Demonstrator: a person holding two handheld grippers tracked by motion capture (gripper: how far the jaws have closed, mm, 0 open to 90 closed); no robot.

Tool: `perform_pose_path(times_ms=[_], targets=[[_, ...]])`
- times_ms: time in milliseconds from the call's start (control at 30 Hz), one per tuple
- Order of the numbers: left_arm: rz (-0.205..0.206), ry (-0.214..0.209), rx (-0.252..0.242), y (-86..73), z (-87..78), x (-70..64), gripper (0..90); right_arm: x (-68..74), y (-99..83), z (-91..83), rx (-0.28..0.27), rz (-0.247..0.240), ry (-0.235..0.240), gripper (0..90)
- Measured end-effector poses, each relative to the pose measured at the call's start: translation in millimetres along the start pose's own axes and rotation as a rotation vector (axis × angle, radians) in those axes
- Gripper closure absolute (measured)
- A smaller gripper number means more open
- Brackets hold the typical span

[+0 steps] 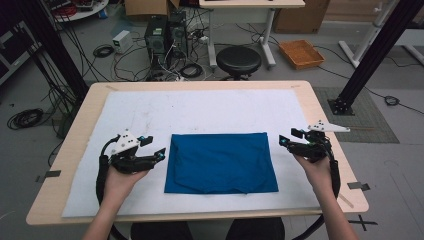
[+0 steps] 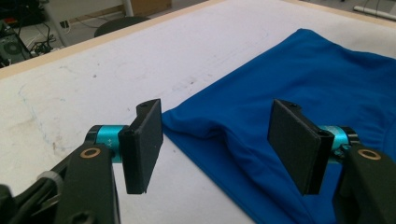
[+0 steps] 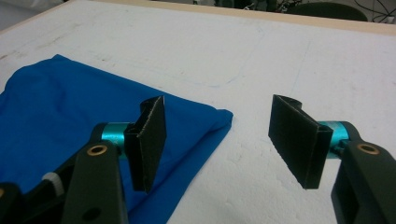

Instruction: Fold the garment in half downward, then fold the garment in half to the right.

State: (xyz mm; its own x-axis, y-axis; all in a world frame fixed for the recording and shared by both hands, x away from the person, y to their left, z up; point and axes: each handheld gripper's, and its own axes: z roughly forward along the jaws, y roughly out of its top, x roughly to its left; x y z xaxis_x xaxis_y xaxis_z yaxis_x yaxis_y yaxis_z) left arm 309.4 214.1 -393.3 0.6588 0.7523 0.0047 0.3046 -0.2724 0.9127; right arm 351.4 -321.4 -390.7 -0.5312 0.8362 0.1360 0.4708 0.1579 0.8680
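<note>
A folded blue cloth point(image 1: 220, 162) lies flat in the middle of the white mat point(image 1: 200, 110). My left gripper point(image 1: 153, 148) is just off the cloth's left edge, open, with nothing between its jaws. In the left gripper view the blue cloth point(image 2: 299, 88) has its near corner rumpled in front of the left gripper point(image 2: 219, 147). My right gripper point(image 1: 290, 139) is open beside the cloth's upper right corner. In the right gripper view the right gripper point(image 3: 222, 140) frames that corner of the blue cloth point(image 3: 70, 112) and bare mat.
The mat covers most of a wooden table point(image 1: 320, 115). Behind the table stand a black stool point(image 1: 238, 60), computer towers point(image 1: 165, 35) with cables on the floor, and an orange tray point(image 1: 301, 53). A black frame post point(image 1: 370, 55) rises at the right.
</note>
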Motion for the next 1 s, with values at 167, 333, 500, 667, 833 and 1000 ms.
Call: perform_pose_path(times_ms=[167, 333, 500, 667, 833, 1000], targets=[[-0.009, 0.007, -0.014, -1.4, -4.4, 1.5, 37.0, -1.3, -0.2, 1.8, 0.002, 0.005, -0.003, 36.9], [-0.005, -0.038, -0.055, -2.1, -6.7, 3.2, 37.6, -1.7, 0.8, 2.0, -0.003, 0.004, 0.001, 37.0], [-0.016, -0.066, -0.105, -7.1, -7.4, 6.3, 37.5, -1.9, 0.2, 2.4, -0.002, 0.003, 0.0, 37.0], [-0.04, -0.072, -0.151, -8.9, -8.9, 7.4, 37.5, -2.4, 0.0, 3.2, 0.002, 0.003, 0.0, 37.0], [-0.109, -0.072, -0.08, -3.3, -7.1, 9.5, 37.5, -1.4, -0.5, 3.3, 0.001, 0.0, -0.001, 36.9], [-0.187, -0.112, -0.054, -2.2, -5.8, 7.4, 36.8, -0.9, -2.1, 1.3, 0.001, -0.001, -0.004, 36.9]])
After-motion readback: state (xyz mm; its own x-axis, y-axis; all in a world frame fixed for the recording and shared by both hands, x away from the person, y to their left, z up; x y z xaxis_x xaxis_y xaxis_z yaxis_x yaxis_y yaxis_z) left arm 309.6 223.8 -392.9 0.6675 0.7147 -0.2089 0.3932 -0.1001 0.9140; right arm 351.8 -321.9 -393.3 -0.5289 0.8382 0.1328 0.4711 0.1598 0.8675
